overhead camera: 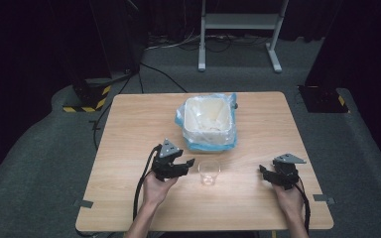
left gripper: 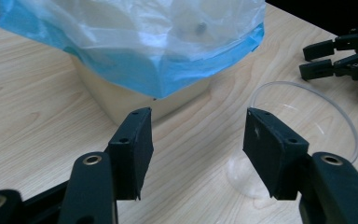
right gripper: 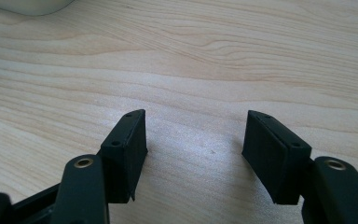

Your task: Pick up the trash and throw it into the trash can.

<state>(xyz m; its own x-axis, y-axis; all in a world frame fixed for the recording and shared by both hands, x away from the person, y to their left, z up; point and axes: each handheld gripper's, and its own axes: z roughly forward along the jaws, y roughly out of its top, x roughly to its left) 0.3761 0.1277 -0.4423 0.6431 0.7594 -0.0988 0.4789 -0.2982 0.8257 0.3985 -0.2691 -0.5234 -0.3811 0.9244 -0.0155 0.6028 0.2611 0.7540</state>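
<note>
While both hand-held grippers (overhead camera: 187, 163) gape unladen | clear cup (overhead camera: 209, 172) between | lined bin (overhead camera: 209, 121) behind cup

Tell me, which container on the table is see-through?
The small clear plastic cup, standing between the two grippers at the near side. The other container, the white bin behind it, is solid and wears a blue plastic bag liner.

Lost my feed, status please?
Left gripper open beside clear cup, not gripping. Right gripper open, empty. Lined bin behind cup; nothing blocking.
</note>
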